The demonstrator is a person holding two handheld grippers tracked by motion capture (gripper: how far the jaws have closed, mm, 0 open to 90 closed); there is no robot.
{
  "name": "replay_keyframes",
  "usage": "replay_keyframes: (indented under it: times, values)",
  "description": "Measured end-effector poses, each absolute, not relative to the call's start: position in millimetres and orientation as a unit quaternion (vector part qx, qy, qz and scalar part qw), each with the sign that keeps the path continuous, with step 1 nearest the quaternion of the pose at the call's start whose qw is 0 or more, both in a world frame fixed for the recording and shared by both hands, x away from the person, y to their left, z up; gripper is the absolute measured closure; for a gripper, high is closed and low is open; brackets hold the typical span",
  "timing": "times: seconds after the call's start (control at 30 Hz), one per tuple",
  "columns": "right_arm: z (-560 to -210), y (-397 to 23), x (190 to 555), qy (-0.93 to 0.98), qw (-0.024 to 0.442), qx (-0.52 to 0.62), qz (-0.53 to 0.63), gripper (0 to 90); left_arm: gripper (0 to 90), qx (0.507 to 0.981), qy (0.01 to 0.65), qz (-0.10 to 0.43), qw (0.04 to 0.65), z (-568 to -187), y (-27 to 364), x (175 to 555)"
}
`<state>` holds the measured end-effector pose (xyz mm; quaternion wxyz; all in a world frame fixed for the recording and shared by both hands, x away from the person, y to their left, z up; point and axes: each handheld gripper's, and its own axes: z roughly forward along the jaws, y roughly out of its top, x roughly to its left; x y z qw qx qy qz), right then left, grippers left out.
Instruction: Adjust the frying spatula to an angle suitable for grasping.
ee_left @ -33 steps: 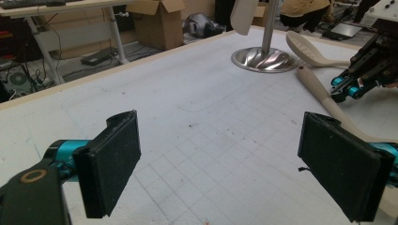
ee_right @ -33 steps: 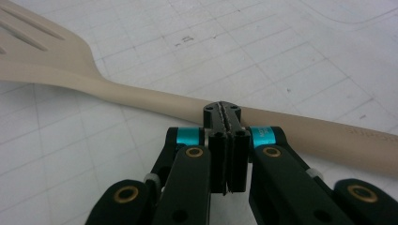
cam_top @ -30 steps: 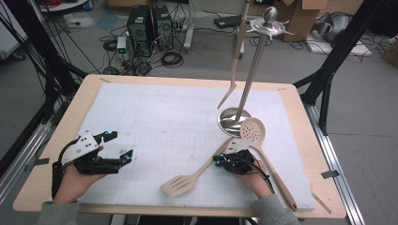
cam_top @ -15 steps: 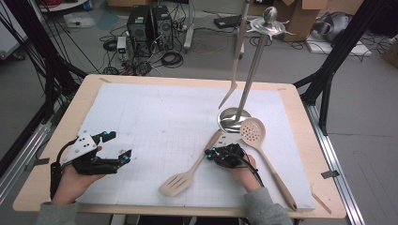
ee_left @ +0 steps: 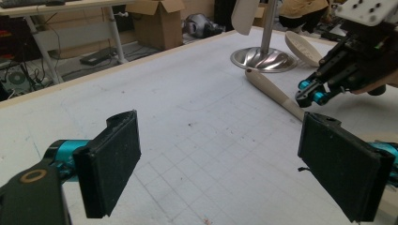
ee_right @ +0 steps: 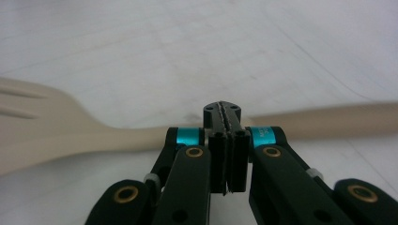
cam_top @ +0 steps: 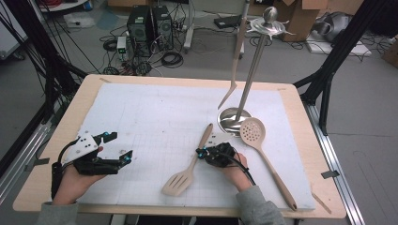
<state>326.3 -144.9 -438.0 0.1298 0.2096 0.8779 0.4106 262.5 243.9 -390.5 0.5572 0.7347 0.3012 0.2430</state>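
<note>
We find no bin or bowl on the table; the nearest thing to a holder is the metal utensil stand point(cam_top: 237, 119), beyond our right gripper point(cam_top: 202, 152) and slightly to its right, with one pale utensil point(cam_top: 234, 61) hanging from its top. The thing in hand is the slotted spatula point(cam_top: 187, 168): pale, wood-coloured, with a long thin handle and a broad flat head cut by slots. It lies flat on the white gridded mat point(cam_top: 155, 117), directly in front of the right gripper's tips, its handle crossing them; in the right gripper view the spatula point(ee_right: 56, 133) has its head off to the left and the handle runs on to the right. That gripper's jaws are pressed together with nothing between them, their tips right at the handle. A perforated spoon point(cam_top: 263, 154) lies on the gripper's other side, behind the hand, its round head near the stand's base. Our left gripper point(cam_top: 124, 157) rests well apart at the mat's left edge, jaws spread wide and empty; in its own view the left gripper point(ee_left: 220, 154) faces the spatula's handle point(ee_left: 274, 93).
</note>
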Motion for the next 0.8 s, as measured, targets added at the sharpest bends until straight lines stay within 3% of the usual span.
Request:
replay_keyframes:
  times: [0.4,0.8]
  values:
    - [-442,-95,316,0.909,0.086,0.142,0.384,90.0,13.8,0.734,0.302,0.245,0.557,-390,246,261]
    - [-442,-117,308,0.908,0.062,0.139,0.390,90.0,13.8,0.736,0.300,0.243,0.557,-391,243,261]
